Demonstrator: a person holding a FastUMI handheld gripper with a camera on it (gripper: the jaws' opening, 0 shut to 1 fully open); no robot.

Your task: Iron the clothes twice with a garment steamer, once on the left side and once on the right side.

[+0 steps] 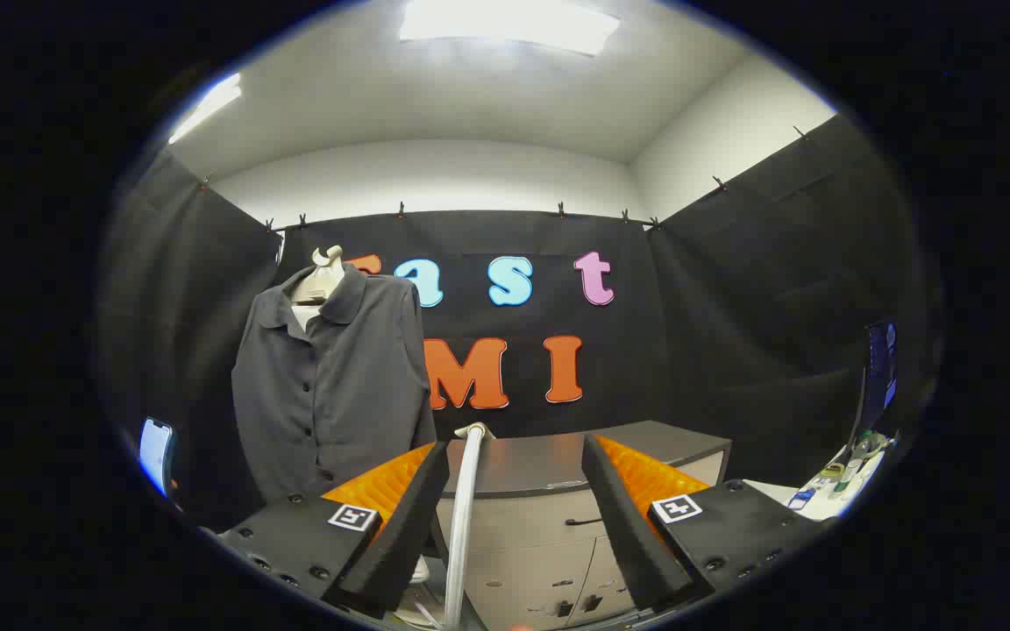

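A dark grey button-up shirt [330, 386] hangs on a pale mannequin torso [319, 279], beyond my left finger and to its left. A pale steamer hose or pole [463, 517] rises just right of my left finger, inside the gap, its curved top about level with the cabinet's top. My gripper [515, 456] stands open and wide, with nothing pressed between its fingers. The steamer's head is not something I can make out.
A grey cabinet [549, 526] with a dark top and drawers stands straight ahead beyond the fingers. A phone-like screen [156, 451] glows at the far left. At the far right a monitor [878, 372] stands over a white table edge [807, 495] with small items.
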